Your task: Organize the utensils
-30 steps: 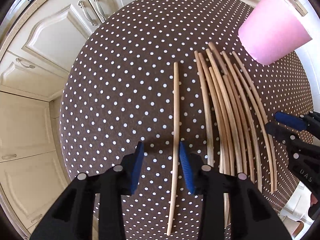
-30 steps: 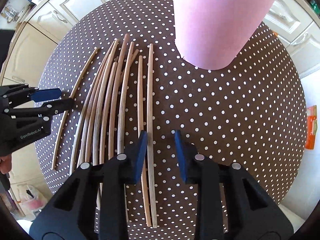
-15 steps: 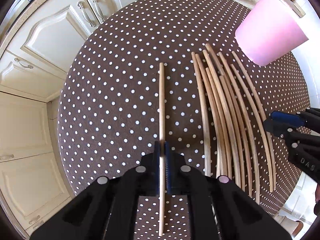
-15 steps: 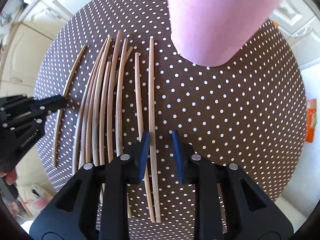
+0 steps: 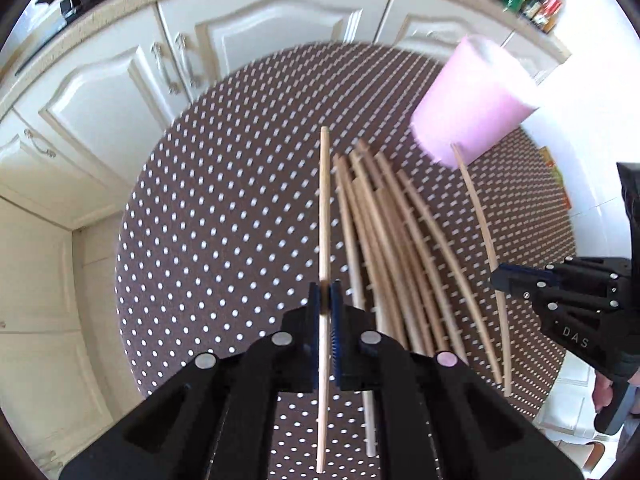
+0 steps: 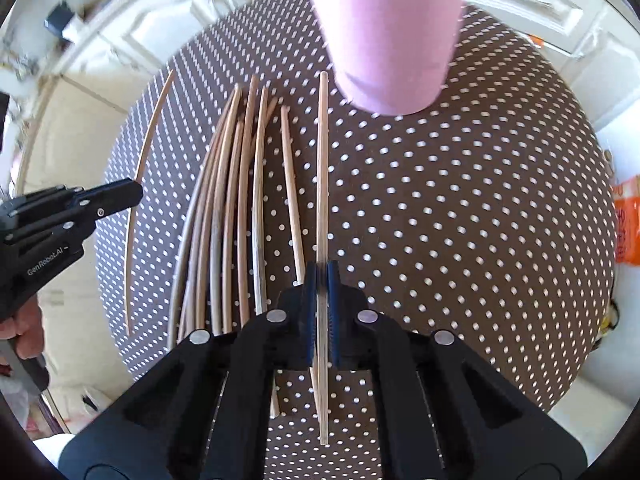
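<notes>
With both tools clamped, step in hand looks like carry-to-cup: left tool [image 5: 325, 300] pinched tight on one chopstick [image 5: 325, 208], right tool [image 6: 322, 280] pinched likewise on another chopstick [image 6: 322, 168], each gripped approx. a third up from near end, both apparently lifted clear of counter [image 6: 460, 220] though contact at far tips can't be ruled out. Remaining sticks, the loose bundle [image 6: 236, 208], lying fanned on polka-dot cloth btwn the two tools, some overlapping, one a little apart on cup side of the bundle. Pink cup [image 6: 392, 36] standing upright at far edge of counter, just beyond right stick's tip in right view; up and to the right in left view [image 5: 474, 98]. Next move, by judgement: tilt each stick toward vertical, bring tip over cup rim, drop in w/o knocking cup over — cup looks light, so a side nudge could tip it. Right tool closer, so likely first; left needs to cross over the bundle w/o snagging. Sticks themselves: pale wood or bamboo, long, thin, round-section, plain ends, no visible finish; curved look mostly lens distortion. Slender enough to pivot in grip if held off-centre, so slow tilt advisable. Task early: most sticks not yet collected.
</notes>
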The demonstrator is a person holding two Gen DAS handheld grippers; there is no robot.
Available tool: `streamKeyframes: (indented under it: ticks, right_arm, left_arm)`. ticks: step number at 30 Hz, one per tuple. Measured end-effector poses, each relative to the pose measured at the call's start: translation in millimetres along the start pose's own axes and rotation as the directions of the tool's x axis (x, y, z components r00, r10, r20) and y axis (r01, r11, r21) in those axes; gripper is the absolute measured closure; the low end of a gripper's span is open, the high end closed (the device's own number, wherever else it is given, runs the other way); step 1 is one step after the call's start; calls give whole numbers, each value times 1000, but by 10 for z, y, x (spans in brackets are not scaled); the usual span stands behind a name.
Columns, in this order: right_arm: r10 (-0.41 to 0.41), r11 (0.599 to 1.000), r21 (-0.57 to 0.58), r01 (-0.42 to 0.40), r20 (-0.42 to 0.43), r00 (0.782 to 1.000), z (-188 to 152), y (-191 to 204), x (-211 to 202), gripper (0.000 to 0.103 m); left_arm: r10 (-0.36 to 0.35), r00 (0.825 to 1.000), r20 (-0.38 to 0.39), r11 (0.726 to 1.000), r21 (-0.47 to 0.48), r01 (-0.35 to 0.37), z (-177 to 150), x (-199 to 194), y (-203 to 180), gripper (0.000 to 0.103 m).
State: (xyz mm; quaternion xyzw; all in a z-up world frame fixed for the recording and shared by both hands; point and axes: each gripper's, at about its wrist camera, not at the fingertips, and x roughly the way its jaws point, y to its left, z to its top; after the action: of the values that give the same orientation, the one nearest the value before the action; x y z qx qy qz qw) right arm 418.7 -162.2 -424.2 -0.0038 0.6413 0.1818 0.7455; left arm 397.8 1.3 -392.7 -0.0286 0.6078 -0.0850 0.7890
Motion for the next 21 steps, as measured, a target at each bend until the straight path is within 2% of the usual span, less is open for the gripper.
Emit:
streamKeyframes:
  ticks: [2, 6, 11, 13, 14, 15, 18, 21]
  right_arm:
    - [34, 999, 31, -35, 27, 999, -27, -43, -91, 97]
    - [111, 990, 71, -122, 151, 982, -59, -95, -467, 97]
    - [151, 983, 59, -174, 278, 949, -84, -208, -942, 97]
    - [170, 980, 48, -193, 295, 940, -47, -208, -1043, 97]
    - [164, 982, 48, -185, 283, 945, -19, -244, -1039, 97]
    - [161, 982, 57, -181, 258, 953, 14, -258, -1000, 97]
    - [180, 976, 78, -201, 221, 959, -41, -412, -991, 97]
    - [203, 968, 98, -229, 217, 955, -128, -464, -980, 97]
  left_arm:
    - [-28, 999, 28, 1000, 4, 28, -6, -121, -48, 98]
    - [-81, 989, 125, 996, 55, 75, 55, -437, -241, 98]
    - [-166, 954, 251, 983, 125, 138, 315, -831, -506, 98]
    - [-204, 936, 287, 975, 142, 169, 415, -958, -594, 98]
    - [-213, 933, 291, 973, 148, 176, 457, -988, -638, 98]
    - [-208, 939, 274, 973, 157, 170, 548, -918, -697, 98]
    - [-196, 951, 239, 975, 153, 162, 600, -803, -753, 98]
    - [-211, 951, 226, 975, 122, 188, 562, -731, -723, 98]
